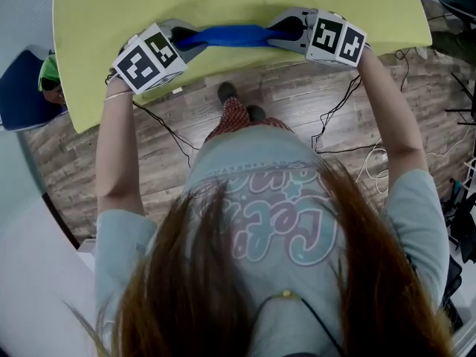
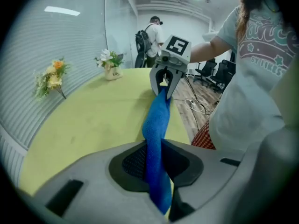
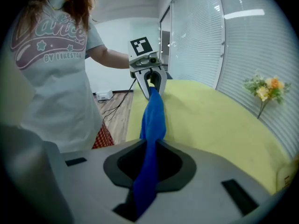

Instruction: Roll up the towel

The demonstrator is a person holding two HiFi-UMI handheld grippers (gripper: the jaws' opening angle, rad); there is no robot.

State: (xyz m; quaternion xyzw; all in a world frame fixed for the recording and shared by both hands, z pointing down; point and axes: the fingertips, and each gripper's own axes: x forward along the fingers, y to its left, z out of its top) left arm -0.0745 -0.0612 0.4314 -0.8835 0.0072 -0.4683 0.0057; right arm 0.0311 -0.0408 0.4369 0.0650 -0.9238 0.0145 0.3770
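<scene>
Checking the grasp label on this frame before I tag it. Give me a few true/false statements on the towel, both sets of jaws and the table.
1. The blue towel spans from the left gripper to the right gripper. True.
2. The right gripper's jaws are empty. False: they are shut on one end of the towel.
3. The towel lies spread flat on the yellow table. False: it is bunched into a narrow strip held at both ends.
4. A pot of flowers stands on the table. True.
</scene>
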